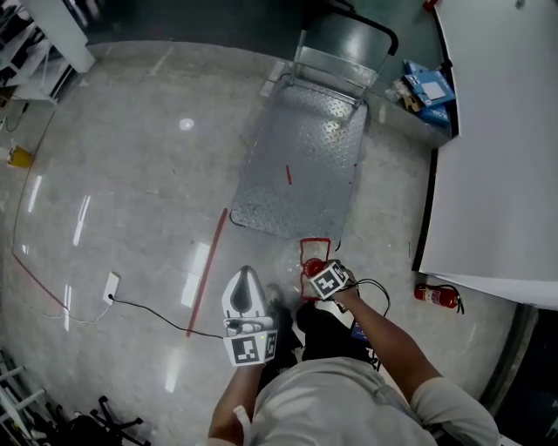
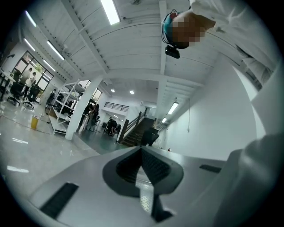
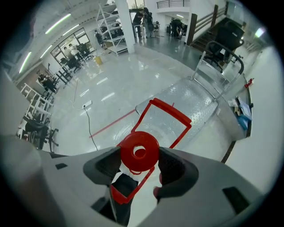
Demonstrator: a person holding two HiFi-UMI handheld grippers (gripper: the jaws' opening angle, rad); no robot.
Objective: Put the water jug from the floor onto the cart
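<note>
A clear water jug (image 3: 171,122) with a red cap (image 3: 140,151) and a red frame handle (image 3: 166,108) sits at the near edge of the cart. In the head view only its red cap (image 1: 311,266) and red handle (image 1: 315,246) show clearly. My right gripper (image 3: 140,156) is shut on the cap, one jaw on each side; in the head view the right gripper (image 1: 316,272) is just below the cart's near edge. The cart (image 1: 301,157) is a diamond-plate platform with a black push handle (image 1: 370,26) at its far end. My left gripper (image 1: 246,273) is shut and empty, left of the jug.
A red fire extinguisher (image 1: 438,296) lies by the white partition (image 1: 506,148) on the right. Blue boxes (image 1: 427,87) sit near the cart's far right corner. A red tape line (image 1: 209,257) and a power strip (image 1: 111,287) with its cable lie on the glossy floor at left.
</note>
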